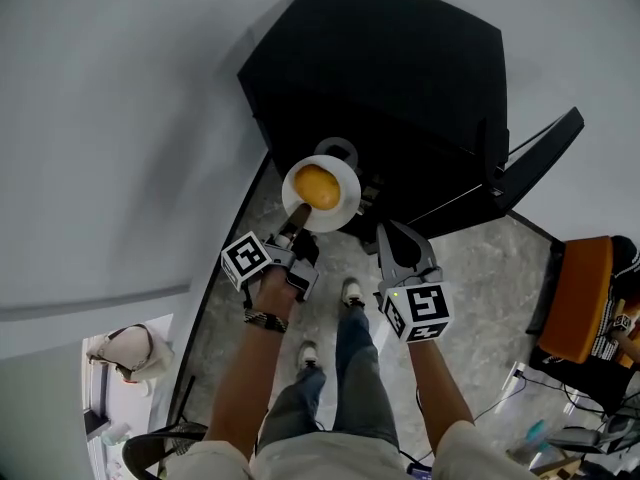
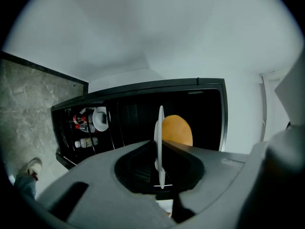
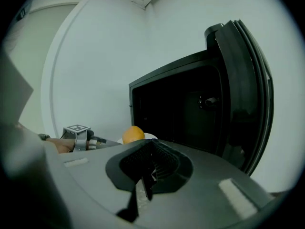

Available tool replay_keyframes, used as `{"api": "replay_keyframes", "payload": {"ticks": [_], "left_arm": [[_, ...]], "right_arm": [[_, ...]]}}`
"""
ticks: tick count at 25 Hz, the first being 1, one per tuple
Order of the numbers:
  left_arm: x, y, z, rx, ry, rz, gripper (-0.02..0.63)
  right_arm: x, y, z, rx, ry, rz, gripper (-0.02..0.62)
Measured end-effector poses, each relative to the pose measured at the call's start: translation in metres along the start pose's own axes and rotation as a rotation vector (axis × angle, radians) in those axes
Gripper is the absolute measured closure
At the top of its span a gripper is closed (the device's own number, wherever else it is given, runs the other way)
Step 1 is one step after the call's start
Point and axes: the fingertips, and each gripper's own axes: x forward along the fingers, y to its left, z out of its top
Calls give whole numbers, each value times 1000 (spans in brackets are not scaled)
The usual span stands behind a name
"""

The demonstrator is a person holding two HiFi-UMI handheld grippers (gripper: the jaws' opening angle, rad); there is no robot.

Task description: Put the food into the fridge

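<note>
An orange-brown bun (image 1: 318,185) lies on a small white plate (image 1: 345,200). My left gripper (image 1: 297,214) is shut on the plate's near rim and holds it in front of the open black fridge (image 1: 400,78). In the left gripper view the plate (image 2: 160,128) stands edge-on between the jaws, with the bun (image 2: 178,130) to its right. My right gripper (image 1: 388,232) hangs shut and empty to the right of the plate. Its own view shows the dark fridge interior (image 3: 171,113), the bun (image 3: 133,134) and the left gripper's marker cube (image 3: 77,129).
The fridge door (image 1: 540,158) stands swung open to the right (image 3: 243,94). Bottles (image 2: 82,128) and a white cup (image 2: 100,119) sit on a fridge shelf. The person's legs and shoes (image 1: 350,291) stand on the marble floor. An orange chair (image 1: 582,298) is at the right.
</note>
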Motion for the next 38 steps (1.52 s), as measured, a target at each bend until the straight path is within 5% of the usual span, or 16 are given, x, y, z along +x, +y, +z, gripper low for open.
{"api": "replay_keyframes", "payload": {"ticks": [10, 23, 38], "left_arm": [[33, 21, 8, -12, -9, -72, 588], [56, 93, 28, 20, -28, -2, 588], [86, 112, 35, -18, -88, 0, 588]], "right_arm": [[20, -13, -13, 25, -1, 14, 588], [34, -11, -30, 19, 21, 53, 588], [41, -20, -46, 17, 41, 63, 588]]}}
